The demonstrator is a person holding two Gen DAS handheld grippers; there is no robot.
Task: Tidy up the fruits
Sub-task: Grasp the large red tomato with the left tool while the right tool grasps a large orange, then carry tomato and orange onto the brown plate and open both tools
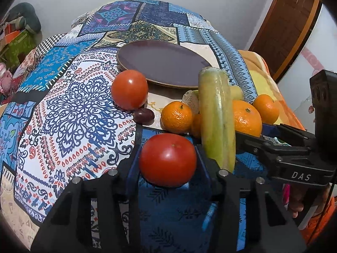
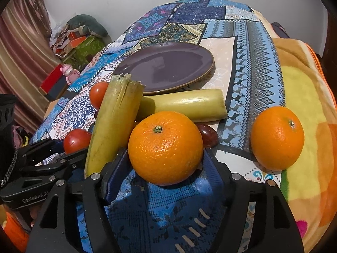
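Observation:
My left gripper is shut on a red tomato, held just above the patterned cloth. My right gripper is shut on a large orange; it also shows in the left wrist view. A second tomato lies near the empty purple plate, which also shows in the right wrist view. Two yellow-green stalk pieces lie between the grippers and the plate. Other oranges and a dark plum lie on the cloth.
The patterned cloth covers a bed-like surface. An orange and yellow blanket lies at the right. Boxes and clutter stand beyond the left edge, with a pink toy. A wooden door is at the far right.

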